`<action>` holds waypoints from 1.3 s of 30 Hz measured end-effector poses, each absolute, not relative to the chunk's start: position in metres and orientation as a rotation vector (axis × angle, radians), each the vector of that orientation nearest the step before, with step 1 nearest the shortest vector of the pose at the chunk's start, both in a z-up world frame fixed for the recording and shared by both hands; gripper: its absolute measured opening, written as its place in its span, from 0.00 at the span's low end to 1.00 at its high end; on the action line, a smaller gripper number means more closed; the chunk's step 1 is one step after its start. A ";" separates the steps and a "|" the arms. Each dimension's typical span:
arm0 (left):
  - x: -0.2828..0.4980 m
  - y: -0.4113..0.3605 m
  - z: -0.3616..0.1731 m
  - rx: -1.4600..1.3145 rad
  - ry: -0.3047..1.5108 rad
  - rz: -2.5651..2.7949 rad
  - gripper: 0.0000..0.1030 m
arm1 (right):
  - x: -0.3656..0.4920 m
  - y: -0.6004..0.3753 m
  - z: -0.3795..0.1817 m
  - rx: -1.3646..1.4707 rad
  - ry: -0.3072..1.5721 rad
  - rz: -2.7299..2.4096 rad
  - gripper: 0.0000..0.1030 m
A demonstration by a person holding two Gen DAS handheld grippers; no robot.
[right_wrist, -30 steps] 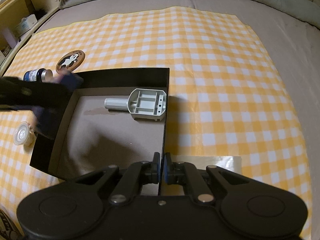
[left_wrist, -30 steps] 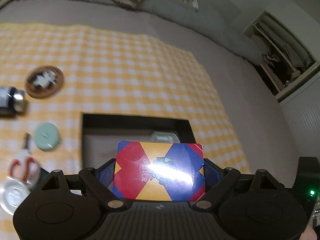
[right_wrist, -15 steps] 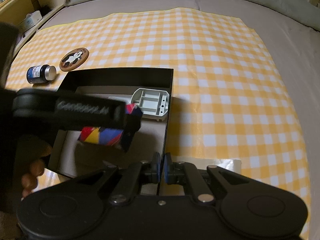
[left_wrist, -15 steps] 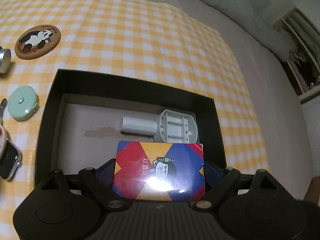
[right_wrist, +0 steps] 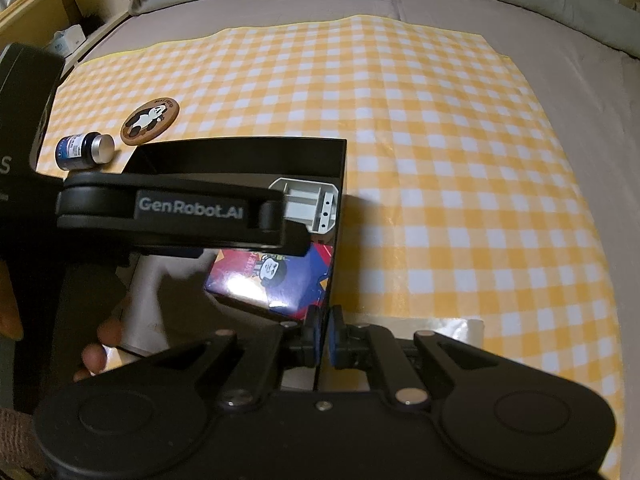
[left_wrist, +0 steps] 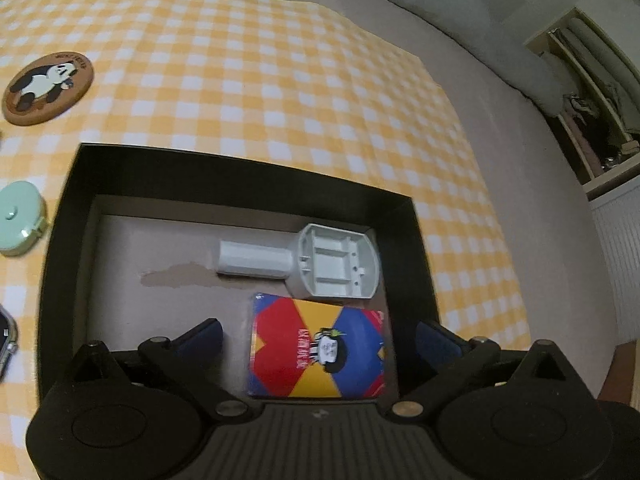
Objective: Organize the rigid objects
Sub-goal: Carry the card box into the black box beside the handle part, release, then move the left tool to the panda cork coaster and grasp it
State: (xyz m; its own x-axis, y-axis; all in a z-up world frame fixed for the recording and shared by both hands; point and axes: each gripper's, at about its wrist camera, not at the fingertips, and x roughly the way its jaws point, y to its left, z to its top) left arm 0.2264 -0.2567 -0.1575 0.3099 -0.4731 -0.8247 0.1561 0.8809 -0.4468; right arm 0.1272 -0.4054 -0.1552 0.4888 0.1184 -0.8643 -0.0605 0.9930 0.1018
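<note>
The colourful card box [left_wrist: 318, 350] lay flat on the floor of the black tray [left_wrist: 240, 178], in its right near corner. A grey plastic part [left_wrist: 336, 266] lay touching it at about 12 o'clock. The left gripper [left_wrist: 318, 334] had just been opening its jaws; the box was between the blue pads [left_wrist: 434, 338] but free of them. The right gripper [right_wrist: 323, 330] was closed on the right wall of the tray. Outside the tray, on the checked cloth [left_wrist: 260, 80], a panda coaster [left_wrist: 46, 88] lay at 10 o'clock and a green round case [left_wrist: 18, 218] at 9 o'clock.
</note>
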 end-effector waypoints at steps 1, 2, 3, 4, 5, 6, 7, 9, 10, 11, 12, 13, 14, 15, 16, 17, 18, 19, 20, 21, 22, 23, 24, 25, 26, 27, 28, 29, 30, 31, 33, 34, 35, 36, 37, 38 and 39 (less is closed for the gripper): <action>0.227 -0.256 -0.157 -0.303 1.190 -0.418 0.99 | 0.127 -0.405 -0.155 0.060 1.055 0.109 0.05; 0.228 -0.254 -0.157 -0.298 1.192 -0.412 0.99 | 0.127 -0.406 -0.155 0.060 1.055 0.110 0.05; 0.228 -0.253 -0.156 -0.292 1.195 -0.409 0.99 | 0.127 -0.406 -0.155 0.061 1.055 0.110 0.05; 0.228 -0.251 -0.155 -0.285 1.199 -0.407 0.99 | 0.127 -0.406 -0.155 0.061 1.055 0.110 0.05; 0.228 -0.250 -0.155 -0.275 1.201 -0.408 0.99 | 0.127 -0.406 -0.155 0.061 1.055 0.110 0.05; 0.226 -0.249 -0.154 -0.265 1.201 -0.411 0.99 | 0.127 -0.406 -0.155 0.061 1.056 0.110 0.05; 0.225 -0.249 -0.152 -0.254 1.200 -0.417 1.00 | 0.127 -0.405 -0.155 0.061 1.055 0.109 0.05; 0.223 -0.246 -0.148 -0.230 1.195 -0.439 1.00 | 0.127 -0.405 -0.155 0.061 1.055 0.109 0.05; 0.221 -0.244 -0.144 -0.217 1.190 -0.450 1.00 | 0.127 -0.405 -0.155 0.060 1.054 0.110 0.05; 0.219 -0.243 -0.141 -0.205 1.183 -0.462 1.00 | 0.127 -0.405 -0.155 0.060 1.054 0.110 0.05; 0.217 -0.240 -0.138 -0.199 1.175 -0.485 1.00 | 0.127 -0.404 -0.155 0.060 1.054 0.109 0.05; 0.214 -0.239 -0.134 -0.191 1.168 -0.501 1.00 | 0.127 -0.404 -0.155 0.060 1.054 0.109 0.05; 0.212 -0.240 -0.131 -0.176 1.159 -0.507 1.00 | 0.127 -0.404 -0.155 0.058 1.054 0.109 0.05; 0.210 -0.239 -0.128 -0.162 1.147 -0.510 1.00 | 0.127 -0.404 -0.155 0.059 1.054 0.109 0.05; 0.207 -0.237 -0.123 -0.150 1.132 -0.517 1.00 | 0.127 -0.404 -0.155 0.056 1.054 0.108 0.05; 0.205 -0.234 -0.119 -0.144 1.119 -0.529 1.00 | 0.127 -0.403 -0.156 0.052 1.054 0.108 0.05; 0.204 -0.233 -0.118 -0.142 1.108 -0.538 1.00 | 0.128 -0.402 -0.156 0.050 1.055 0.108 0.05; 0.202 -0.229 -0.113 -0.141 1.094 -0.547 1.00 | 0.128 -0.402 -0.156 0.049 1.055 0.108 0.05; 0.201 -0.227 -0.108 -0.139 1.080 -0.553 1.00 | 0.128 -0.402 -0.156 0.048 1.056 0.107 0.05; 0.199 -0.224 -0.103 -0.135 1.062 -0.558 1.00 | 0.128 -0.402 -0.156 0.047 1.056 0.107 0.05; 0.197 -0.221 -0.098 -0.130 1.044 -0.560 1.00 | 0.128 -0.402 -0.156 0.048 1.055 0.107 0.05; 0.196 -0.217 -0.094 -0.124 1.024 -0.560 1.00 | 0.128 -0.402 -0.156 0.047 1.055 0.107 0.05; 0.195 -0.213 -0.090 -0.115 1.004 -0.559 1.00 | 0.129 -0.402 -0.156 0.045 1.055 0.108 0.05; 0.193 -0.210 -0.086 -0.107 0.986 -0.556 1.00 | 0.129 -0.401 -0.157 0.043 1.056 0.107 0.06; 0.193 -0.205 -0.084 -0.098 0.968 -0.552 1.00 | 0.129 -0.401 -0.157 0.042 1.056 0.107 0.06; 0.193 -0.200 -0.082 -0.088 0.951 -0.543 1.00 | 0.130 -0.401 -0.157 0.040 1.056 0.108 0.06; 0.193 -0.195 -0.079 -0.080 0.934 -0.530 1.00 | 0.130 -0.401 -0.157 0.039 1.056 0.108 0.06; 0.194 -0.190 -0.078 -0.072 0.918 -0.515 1.00 | 0.130 -0.401 -0.157 0.039 1.056 0.107 0.07; 0.196 -0.184 -0.075 -0.064 0.904 -0.498 1.00 | 0.130 -0.401 -0.157 0.038 1.056 0.108 0.07; 0.198 -0.179 -0.074 -0.059 0.893 -0.483 1.00 | 0.130 -0.401 -0.157 0.036 1.057 0.108 0.07; 0.203 -0.166 -0.071 -0.050 0.870 -0.447 1.00 | 0.130 -0.401 -0.157 0.033 1.057 0.108 0.08; 0.206 -0.159 -0.070 -0.050 0.859 -0.426 1.00 | 0.130 -0.401 -0.157 0.033 1.057 0.109 0.08; 0.208 -0.152 -0.069 -0.050 0.851 -0.410 1.00 | 0.131 -0.401 -0.158 0.032 1.057 0.108 0.08; 0.212 -0.146 -0.068 -0.051 0.841 -0.391 1.00 | 0.131 -0.402 -0.158 0.031 1.057 0.109 0.08; 0.215 -0.140 -0.067 -0.054 0.831 -0.373 1.00 | 0.131 -0.402 -0.158 0.030 1.057 0.109 0.08; 0.218 -0.134 -0.066 -0.058 0.819 -0.356 1.00 | 0.132 -0.402 -0.158 0.028 1.058 0.109 0.08; 0.221 -0.127 -0.066 -0.062 0.807 -0.337 1.00 | 0.132 -0.402 -0.158 0.027 1.058 0.108 0.08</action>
